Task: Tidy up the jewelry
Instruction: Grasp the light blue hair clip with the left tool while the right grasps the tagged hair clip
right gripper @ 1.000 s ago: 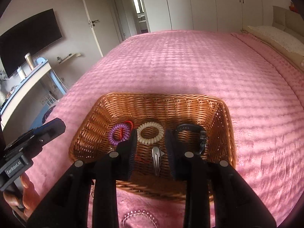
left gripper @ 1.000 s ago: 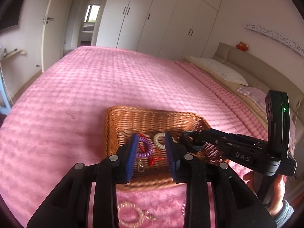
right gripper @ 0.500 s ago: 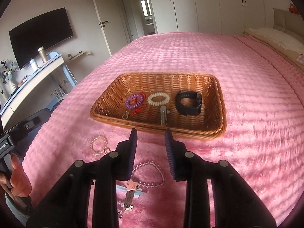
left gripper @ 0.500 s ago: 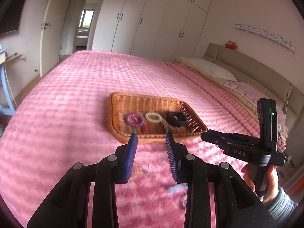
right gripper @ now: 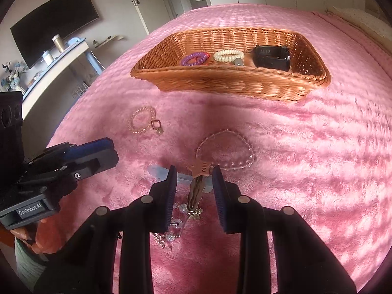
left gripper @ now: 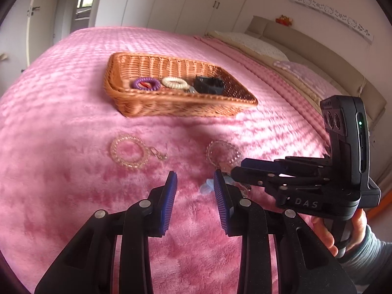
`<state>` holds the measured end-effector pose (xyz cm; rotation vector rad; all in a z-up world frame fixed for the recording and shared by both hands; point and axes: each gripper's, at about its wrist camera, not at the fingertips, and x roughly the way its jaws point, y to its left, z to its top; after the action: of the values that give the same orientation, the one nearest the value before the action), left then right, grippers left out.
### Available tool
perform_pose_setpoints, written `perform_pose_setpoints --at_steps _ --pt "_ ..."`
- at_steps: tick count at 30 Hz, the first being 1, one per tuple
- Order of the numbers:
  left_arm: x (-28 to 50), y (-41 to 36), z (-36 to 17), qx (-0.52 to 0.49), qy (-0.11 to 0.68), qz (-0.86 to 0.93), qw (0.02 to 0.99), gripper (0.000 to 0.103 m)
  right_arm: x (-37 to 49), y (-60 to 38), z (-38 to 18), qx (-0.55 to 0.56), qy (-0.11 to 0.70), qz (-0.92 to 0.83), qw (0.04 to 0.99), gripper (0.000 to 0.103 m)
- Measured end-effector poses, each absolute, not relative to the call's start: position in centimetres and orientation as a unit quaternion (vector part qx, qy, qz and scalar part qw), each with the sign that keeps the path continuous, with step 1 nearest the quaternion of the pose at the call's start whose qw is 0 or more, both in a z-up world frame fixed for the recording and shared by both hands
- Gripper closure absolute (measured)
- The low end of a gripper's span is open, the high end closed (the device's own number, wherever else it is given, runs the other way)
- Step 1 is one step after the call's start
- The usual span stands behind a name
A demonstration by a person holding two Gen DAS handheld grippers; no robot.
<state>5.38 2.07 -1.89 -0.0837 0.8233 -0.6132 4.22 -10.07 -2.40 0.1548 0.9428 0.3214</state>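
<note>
A wicker basket (left gripper: 171,107) (right gripper: 230,83) stands on the pink bedspread. It holds a purple coil tie (right gripper: 193,58), a cream coil tie (right gripper: 229,55) and a black watch (right gripper: 270,55). In front of it lie a pink bead bracelet (left gripper: 128,150) (right gripper: 142,120), a clear bead bracelet (left gripper: 223,152) (right gripper: 225,152), a star-topped hair clip (right gripper: 199,171) and a pale blue clip (right gripper: 159,171). My right gripper (right gripper: 194,174) (left gripper: 241,166) hovers open, the star clip showing between its fingers. My left gripper (left gripper: 194,176) (right gripper: 110,147) is open and holds nothing, low over the bedspread to the left.
Small crystal pieces and a chain (right gripper: 171,225) lie close under the right gripper. A white desk (right gripper: 56,68) and wall screen (right gripper: 54,24) stand off the bed's left side. Pillows (left gripper: 257,44) and a headboard run along the right; wardrobes fill the far wall.
Both grippers have drawn back from over the basket and sunk toward the bedspread in front of it. The loose bracelets and clips have come into view. Jaw gaps look unchanged.
</note>
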Motion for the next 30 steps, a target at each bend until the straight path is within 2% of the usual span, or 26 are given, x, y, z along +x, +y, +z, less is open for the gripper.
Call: perform_pose_setpoints --at_steps 4,7,22,23,24,30 --pt "5.6 1.3 -2.3 -0.028 0.399 -0.306 0.864 0.073 4.7 -9.8 -3.3 0.062 0.459 0.142 0.875 0.076" --pt "5.9 0.5 -2.6 -0.016 0.407 -0.318 0.856 0.073 4.3 -9.8 -3.3 0.045 0.455 0.133 0.88 0.089" --pt "7.3 -3.8 -4.7 0.063 0.434 -0.348 0.828 0.073 2.4 -15.6 -3.9 0.092 0.448 0.085 0.885 0.089" --pt "7.1 -3.8 -4.6 0.061 0.433 -0.348 0.829 0.076 2.1 -15.8 -3.9 0.091 0.447 0.078 0.886 0.089" --pt "6.9 -3.7 -4.6 0.061 0.433 -0.347 0.83 0.086 1.9 -16.0 -4.0 0.092 0.447 0.077 0.886 0.089" --pt "5.5 -2.5 -4.3 0.049 0.431 -0.291 0.853 0.09 0.7 -15.8 -4.3 0.101 0.452 0.103 0.88 0.089"
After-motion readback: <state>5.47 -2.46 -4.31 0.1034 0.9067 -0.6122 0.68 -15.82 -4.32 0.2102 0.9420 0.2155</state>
